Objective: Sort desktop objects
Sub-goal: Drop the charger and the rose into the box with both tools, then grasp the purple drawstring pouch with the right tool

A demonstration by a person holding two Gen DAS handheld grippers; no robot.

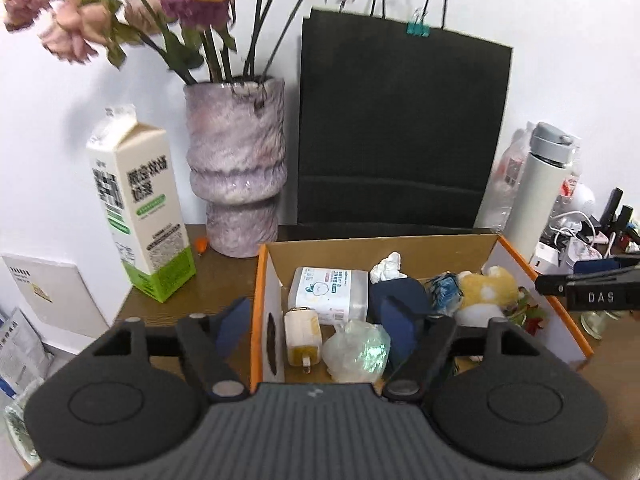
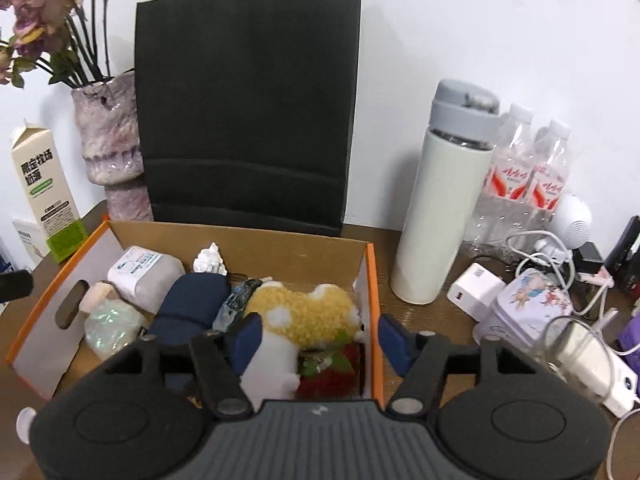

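Observation:
An orange-edged cardboard box (image 1: 260,280) (image 2: 372,280) sits on the brown desk. It holds a wet-wipes pack (image 1: 330,294) (image 2: 144,276), a crumpled tissue (image 1: 386,266), a dark blue pouch (image 2: 192,304), a yellow plush toy (image 1: 486,290) (image 2: 304,312), a shiny plastic bag (image 1: 356,350) (image 2: 112,324) and a small cream item (image 1: 302,334). My left gripper (image 1: 316,330) is open and empty, straddling the box's left wall. My right gripper (image 2: 320,338) is open and empty, straddling the box's right wall above the plush. The right gripper also shows in the left wrist view (image 1: 592,290).
A milk carton (image 1: 140,208) and a purple vase (image 1: 236,168) with flowers stand left of the box. A black paper bag (image 1: 400,128) stands behind it. A white flask (image 2: 444,208), water bottles (image 2: 528,172), chargers, cables and a floral tin (image 2: 528,304) crowd the right.

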